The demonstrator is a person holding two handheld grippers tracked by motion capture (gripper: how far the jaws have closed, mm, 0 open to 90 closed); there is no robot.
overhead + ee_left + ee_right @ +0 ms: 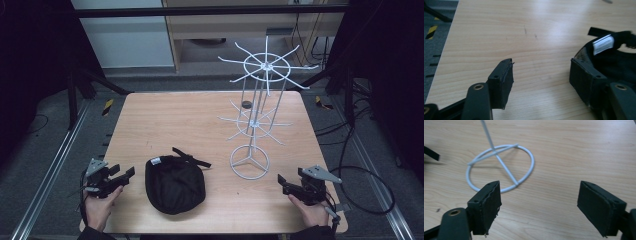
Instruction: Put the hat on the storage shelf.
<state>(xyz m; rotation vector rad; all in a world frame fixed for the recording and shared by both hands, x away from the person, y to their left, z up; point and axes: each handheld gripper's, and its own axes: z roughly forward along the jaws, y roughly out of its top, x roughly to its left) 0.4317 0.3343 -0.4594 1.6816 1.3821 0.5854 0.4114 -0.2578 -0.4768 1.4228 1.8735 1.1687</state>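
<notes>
A black cap lies upside down near the table's front edge, its white label showing and a strap trailing to its right. A white wire display stand with two tiers of hooks rises right of centre on a ring base. My left gripper is held open just left of the cap, nothing between its pads; its right pad sits close to the cap's rim. My right gripper is open near the front right corner, pointing toward the stand's base.
The wooden table has bare room across its left and back. A small dark round object lies behind the stand. Metal rails and cables run along the floor on both sides.
</notes>
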